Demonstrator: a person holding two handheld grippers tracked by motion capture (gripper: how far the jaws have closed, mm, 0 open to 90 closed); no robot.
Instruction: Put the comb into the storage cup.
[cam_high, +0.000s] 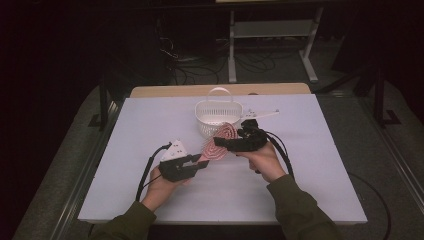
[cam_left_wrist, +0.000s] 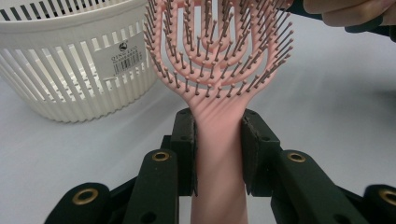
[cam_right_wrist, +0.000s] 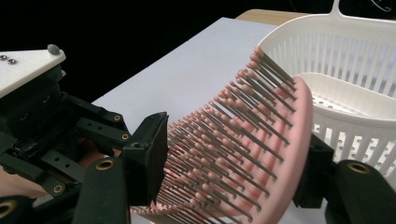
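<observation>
Above the white table (cam_high: 150, 120), the left gripper (cam_left_wrist: 218, 154) clamps a pink hairbrush (cam_left_wrist: 219, 60) by its handle. The right gripper (cam_right_wrist: 233, 172) straddles the bristled head, partly closed; it should grip firmly before the left releases, beside the white basket (cam_high: 216, 117).

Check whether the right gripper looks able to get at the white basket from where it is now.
Probably not yet. The right gripper has the pink hairbrush head between its jaws, and the left gripper clamps the handle. The white basket sits just behind, with nothing between.
</observation>
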